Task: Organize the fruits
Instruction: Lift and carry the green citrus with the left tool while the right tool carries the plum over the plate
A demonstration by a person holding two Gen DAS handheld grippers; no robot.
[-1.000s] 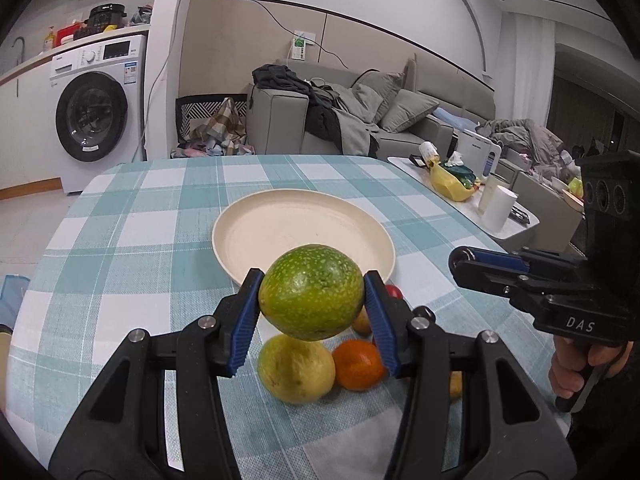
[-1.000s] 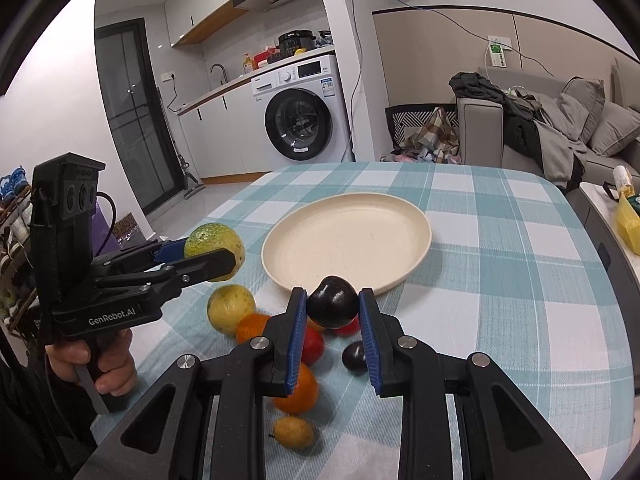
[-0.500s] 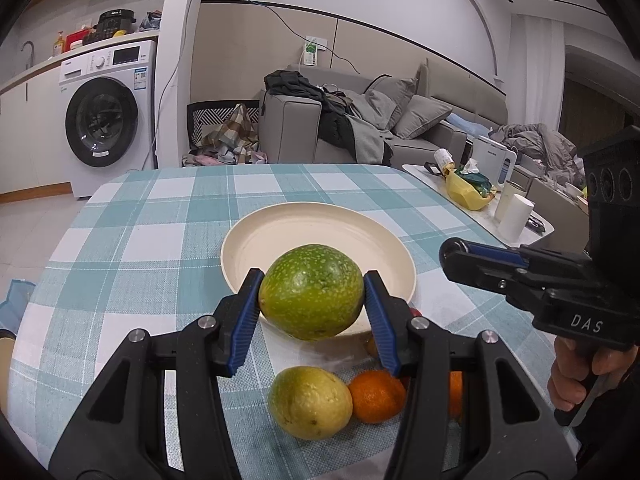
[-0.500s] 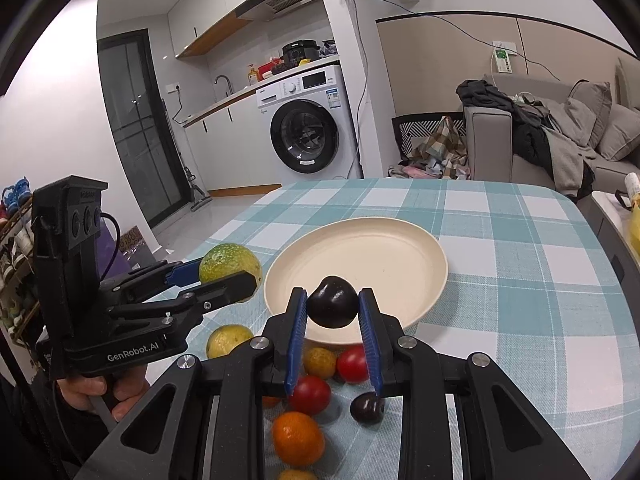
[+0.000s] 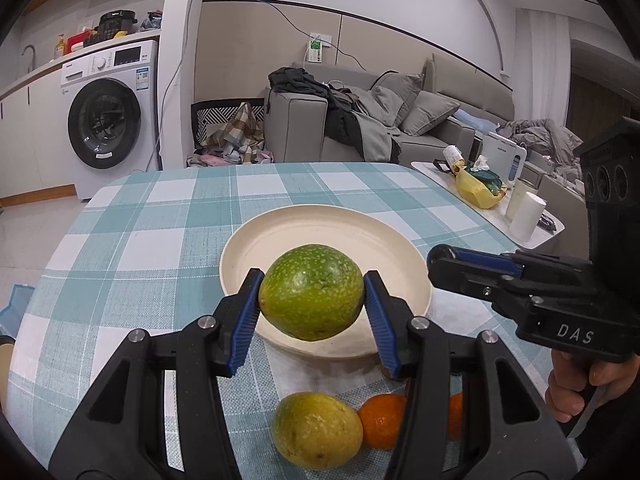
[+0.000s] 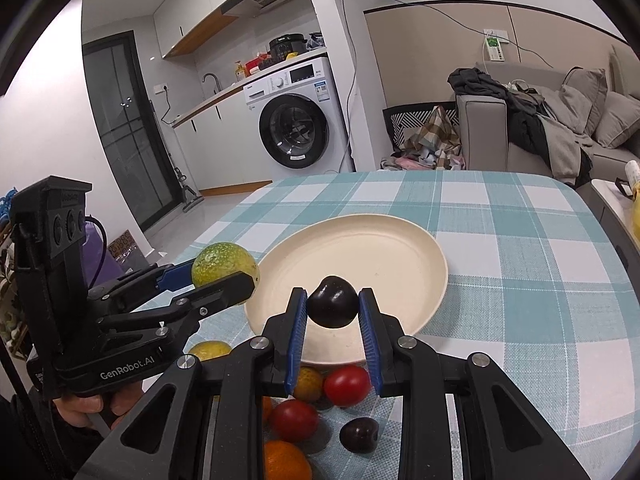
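Showing only in the right wrist view: two red tomatoes (image 6: 346, 385) and a loose dark plum (image 6: 359, 434) at 6 o'clock of the plate (image 6: 416, 248). Left gripper (image 5: 311, 300) clamps the green fruit (image 5: 311, 298); right gripper (image 6: 333, 307) clamps a dark plum (image 6: 333, 306), both over the plate's near rim.

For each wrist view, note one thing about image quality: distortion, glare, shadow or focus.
Left wrist view: fisheye bends the checked table edge into a curve, black corners vignette; the green fruit in the left gripper is sharp. Right wrist view: the dark plum in the right gripper shows small highlights; the plate is evenly lit.
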